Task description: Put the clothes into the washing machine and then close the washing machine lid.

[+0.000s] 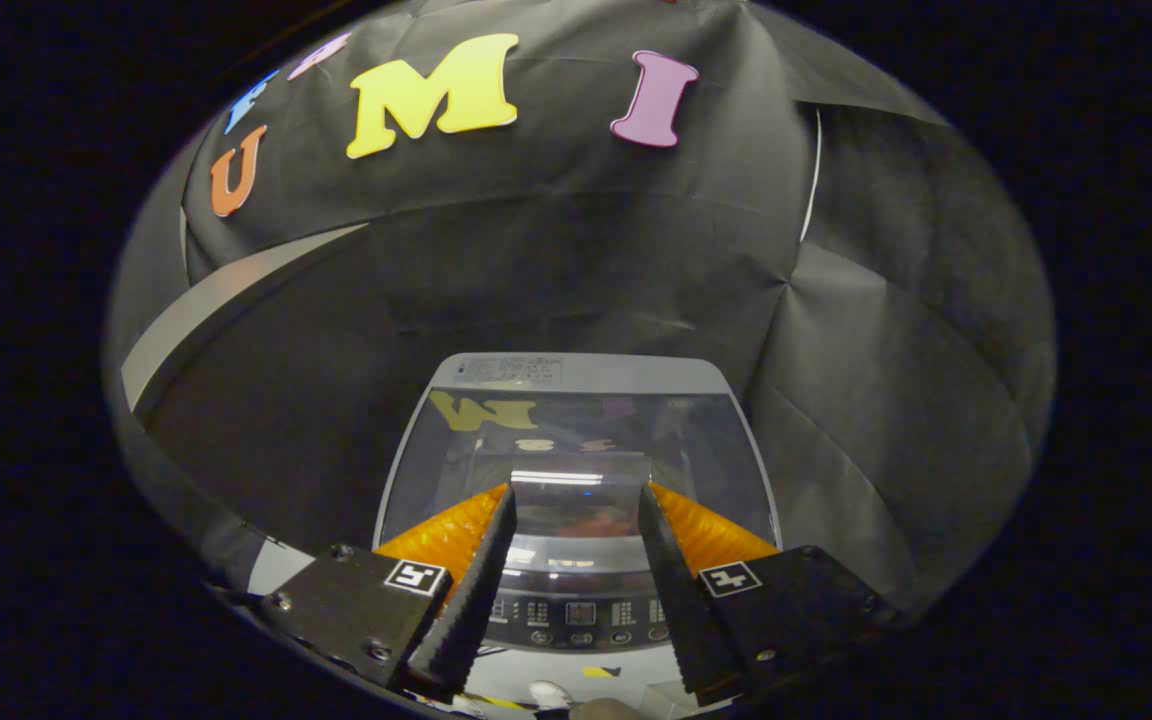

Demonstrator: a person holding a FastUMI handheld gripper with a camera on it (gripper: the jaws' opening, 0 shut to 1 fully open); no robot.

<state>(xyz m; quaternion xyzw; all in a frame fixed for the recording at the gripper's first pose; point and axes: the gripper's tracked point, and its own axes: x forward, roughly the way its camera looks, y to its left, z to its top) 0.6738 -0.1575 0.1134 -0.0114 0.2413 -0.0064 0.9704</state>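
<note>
With its lid (576, 450) lowered flat, the washing machine (576, 610) lies beneath the gripper (576, 495), whose fingers stand apart, holding nothing.

Gripper (576, 500) fingers spread apart, holding nothing, above the washer (576, 372), its glass lid (576, 450) down, control panel (581, 615) between the fingers, black cloth wall (576, 270) behind.

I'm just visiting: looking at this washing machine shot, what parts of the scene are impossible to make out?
- Inside the washing machine: gripper view, the closed glass lid reflects the booth, so clothes inside cannot be confirmed.
- Control panel markings: too small, partly covered by the open, empty fingers.
- Machine front and floor: cut off below the gripper.
- The sticker on the machine's back edge: too small.
</note>
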